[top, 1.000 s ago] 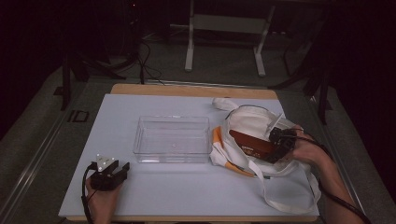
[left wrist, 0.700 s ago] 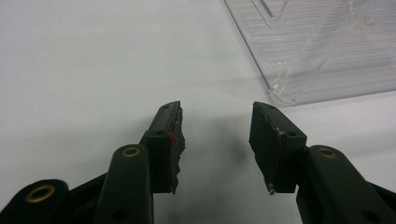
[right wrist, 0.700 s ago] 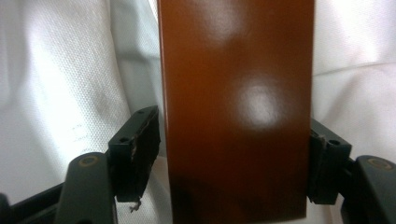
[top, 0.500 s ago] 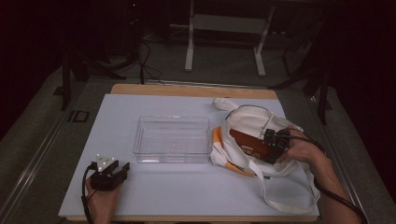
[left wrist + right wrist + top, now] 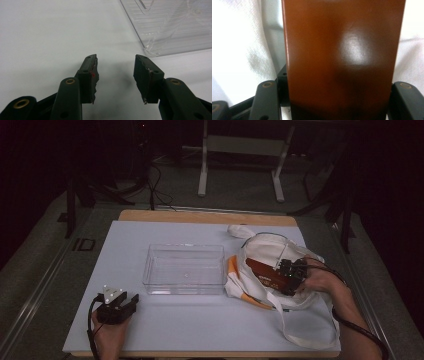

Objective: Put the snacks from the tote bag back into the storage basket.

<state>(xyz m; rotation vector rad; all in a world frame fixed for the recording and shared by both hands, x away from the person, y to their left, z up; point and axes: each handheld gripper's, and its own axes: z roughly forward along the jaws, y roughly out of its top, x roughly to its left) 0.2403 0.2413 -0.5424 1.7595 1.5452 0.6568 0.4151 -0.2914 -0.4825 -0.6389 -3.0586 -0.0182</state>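
Clear tray blocks table centre; white bag crowds right; left mat free.

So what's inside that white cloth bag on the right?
A flat reddish-brown box sticks out of the white cloth tote bag, with the right gripper closed around its end. Whatever lies deeper inside is covered by the fabric.

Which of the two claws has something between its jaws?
The right claw, over the white tote bag: its jaws have just been closing around the brown box. The left claw stands open over bare table.
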